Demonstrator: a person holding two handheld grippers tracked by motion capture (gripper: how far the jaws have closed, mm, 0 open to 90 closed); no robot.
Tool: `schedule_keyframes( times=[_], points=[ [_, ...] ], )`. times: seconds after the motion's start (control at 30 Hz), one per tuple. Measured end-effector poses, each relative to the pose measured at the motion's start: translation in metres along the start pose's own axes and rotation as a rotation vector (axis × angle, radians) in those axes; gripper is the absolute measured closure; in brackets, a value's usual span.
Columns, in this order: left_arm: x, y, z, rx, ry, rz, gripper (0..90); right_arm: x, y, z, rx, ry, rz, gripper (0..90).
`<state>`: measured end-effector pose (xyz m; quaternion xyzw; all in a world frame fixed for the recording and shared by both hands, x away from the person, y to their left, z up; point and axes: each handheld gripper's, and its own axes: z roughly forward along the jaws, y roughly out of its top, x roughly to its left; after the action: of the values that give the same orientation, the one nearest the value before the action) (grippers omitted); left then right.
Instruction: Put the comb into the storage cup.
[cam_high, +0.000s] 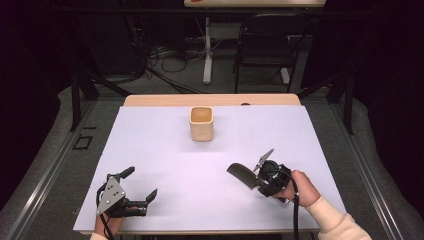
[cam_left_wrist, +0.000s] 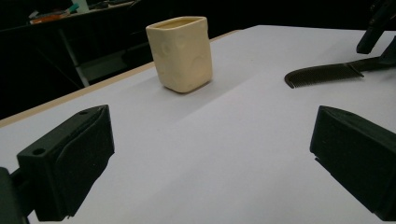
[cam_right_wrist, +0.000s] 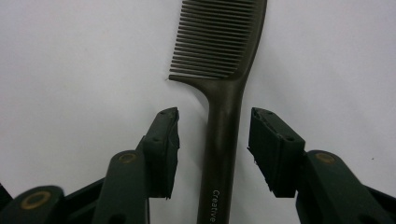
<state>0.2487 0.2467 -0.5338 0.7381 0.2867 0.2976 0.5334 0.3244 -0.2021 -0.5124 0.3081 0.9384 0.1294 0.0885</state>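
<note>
My left gripper (cam_high: 141, 186) rests wide open near the counter's near-left corner, while my right gripper (cam_right_wrist: 212, 149), low near the near-right, stands partly closed.

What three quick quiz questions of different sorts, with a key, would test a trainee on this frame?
1. True or false: the right gripper already clamps the dark plastic comb.
2. Which stands nearest the table's far edge? A) the cream square-sided cup B) the comb C) the left gripper
3. Which part of the comb lies between the right gripper's jaws?

Key:
1. False: the pads stand on either side of the handle with a gap on each side.
2. A.
3. The handle, just below the teeth.
</note>
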Motion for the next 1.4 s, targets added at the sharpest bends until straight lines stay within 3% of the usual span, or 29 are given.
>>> schedule_keyframes(
  times=[0.43,0.8,1.17,1.4],
  points=[
    [0.000,0.000,0.000,0.002,-0.001,0.000,0.0,-0.006,0.012,0.011,0.100,0.004,0.001,62.0],
    [0.001,0.000,0.000,0.005,-0.001,-0.001,0.0,-0.010,0.016,0.021,0.146,0.015,0.026,64.7],
    [0.001,-0.001,0.000,0.008,-0.003,-0.003,0.0,-0.013,0.017,0.021,0.148,0.038,0.076,71.7],
    [0.000,-0.001,0.000,0.013,-0.005,-0.002,0.0,-0.011,0.014,0.015,0.106,0.034,0.076,72.1]
  ],
)
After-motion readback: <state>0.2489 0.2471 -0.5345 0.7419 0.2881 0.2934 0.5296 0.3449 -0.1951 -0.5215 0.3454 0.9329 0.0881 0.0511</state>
